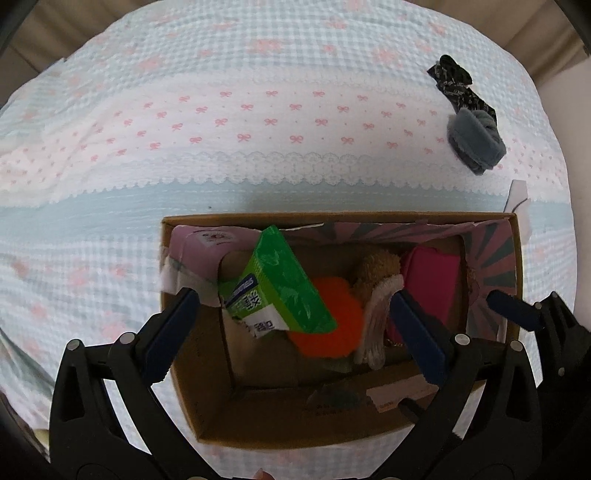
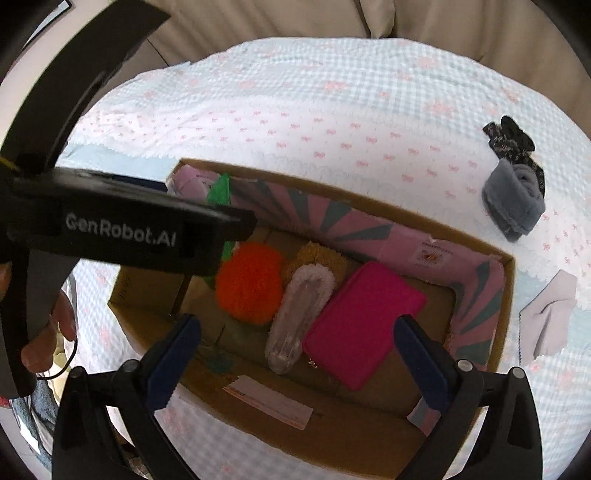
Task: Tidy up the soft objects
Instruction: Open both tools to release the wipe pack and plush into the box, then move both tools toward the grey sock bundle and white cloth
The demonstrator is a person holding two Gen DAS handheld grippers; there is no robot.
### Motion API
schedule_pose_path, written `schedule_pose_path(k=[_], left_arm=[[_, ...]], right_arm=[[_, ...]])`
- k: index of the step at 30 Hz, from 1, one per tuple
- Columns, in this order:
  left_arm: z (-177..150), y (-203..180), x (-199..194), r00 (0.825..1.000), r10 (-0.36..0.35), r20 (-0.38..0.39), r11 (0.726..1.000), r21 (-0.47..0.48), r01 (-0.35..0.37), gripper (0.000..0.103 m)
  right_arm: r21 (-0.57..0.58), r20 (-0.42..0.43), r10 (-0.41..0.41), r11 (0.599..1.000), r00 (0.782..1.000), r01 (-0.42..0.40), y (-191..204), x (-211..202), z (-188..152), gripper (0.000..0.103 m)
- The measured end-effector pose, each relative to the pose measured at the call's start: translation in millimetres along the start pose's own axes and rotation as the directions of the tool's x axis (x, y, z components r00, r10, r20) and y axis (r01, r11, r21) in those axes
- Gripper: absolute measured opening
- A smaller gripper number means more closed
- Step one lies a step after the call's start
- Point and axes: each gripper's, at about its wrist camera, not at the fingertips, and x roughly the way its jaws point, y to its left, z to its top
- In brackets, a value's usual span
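Observation:
A cardboard box (image 1: 184,354) (image 2: 369,428) sits on the bed. Inside lie a green tissue pack (image 1: 284,280), an orange fluffy ball (image 1: 332,325) (image 2: 251,288), a brown plush (image 1: 380,269) (image 2: 317,258), a pale fuzzy slipper (image 2: 299,314) and a pink pouch (image 1: 432,284) (image 2: 362,325). My left gripper (image 1: 291,310) is open above the box, with the tissue pack lying loose between its fingers. My right gripper (image 2: 295,339) is open above the box and holds nothing. The left gripper's body (image 2: 122,229) hides the tissue pack in the right wrist view.
A grey rolled fabric (image 1: 476,140) (image 2: 513,203) and a black patterned cloth (image 1: 454,81) (image 2: 509,136) lie on the bedspread (image 1: 258,110) to the far right. A grey cloth (image 2: 550,317) lies right of the box. A beige sofa back (image 2: 369,18) stands behind.

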Motion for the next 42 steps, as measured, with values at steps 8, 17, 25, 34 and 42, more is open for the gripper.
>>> schedule_pose_path(k=[8, 17, 25, 34, 42], left_arm=[[-14.5, 6.0, -42.7, 0.997, 0.014, 0.070, 1.000, -0.005, -0.013, 0.103], [-42.3, 15.1, -98.0, 0.986, 0.028, 0.166, 0.999, -0.029, -0.024, 0.103], [-77.2, 19.1, -158.7, 0.954, 0.059, 0.292, 0.998, -0.050, -0.047, 0.103], [-114.1, 4.7, -218.3, 0.902, 0.053, 0.428, 0.998, -0.050, -0.035, 0.103], [-142.8, -30.6, -265.2, 0.857, 0.000, 0.515, 0.999, -0.029, 0.018, 0.103]], right_arm=[[-0.024, 0.072, -0.027, 0.999, 0.997, 0.029, 12.0, -35.2, -2.4, 0.103], [-0.045, 0.153, -0.071, 0.996, 0.986, 0.079, 32.7, -80.6, -3.0, 0.103], [0.004, 0.251, -0.127, 0.991, 0.959, 0.131, 43.8, -132.5, -12.2, 0.103], [0.120, 0.412, -0.226, 0.974, 0.883, 0.194, 41.2, -205.5, -32.4, 0.103], [0.200, 0.523, -0.339, 0.941, 0.782, 0.274, 25.2, -285.5, -57.8, 0.103]])
